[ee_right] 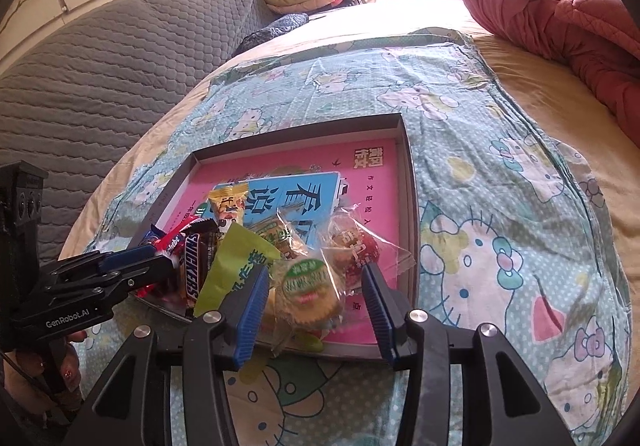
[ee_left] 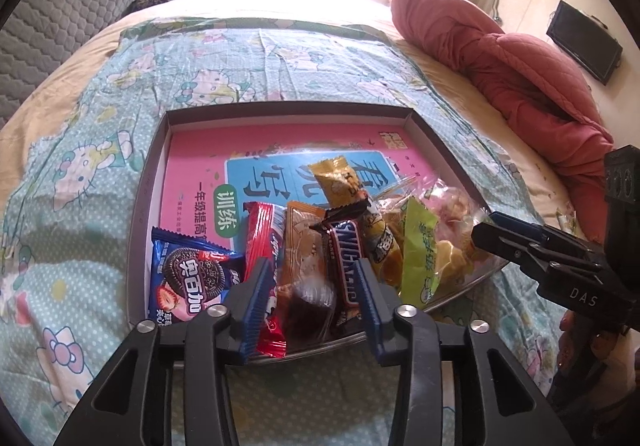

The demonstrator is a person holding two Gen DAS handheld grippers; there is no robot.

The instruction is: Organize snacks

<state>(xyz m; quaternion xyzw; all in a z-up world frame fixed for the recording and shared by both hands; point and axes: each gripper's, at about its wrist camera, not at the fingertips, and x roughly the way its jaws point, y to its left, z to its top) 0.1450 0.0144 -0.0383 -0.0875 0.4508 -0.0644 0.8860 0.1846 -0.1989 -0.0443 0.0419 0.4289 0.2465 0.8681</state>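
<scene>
Bed (ee_left: 280, 58) with cartoon-cat quilt | snacks (ee_left: 344, 230) piled in shallow box (ee_left: 288, 111) | left hand-held gripper (ee_left: 316, 302) part open over wrappers, gripping nothing | right hand-held gripper (ee_right: 316, 310) part open astride green-labelled cake (ee_right: 310, 296), pads clear

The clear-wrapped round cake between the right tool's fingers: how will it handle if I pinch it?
The round cake probably crushes easily; it looks soft and crumbly. Its clear film looks loose and slick, so the right tool may grab wrapper only. Likely light.
</scene>
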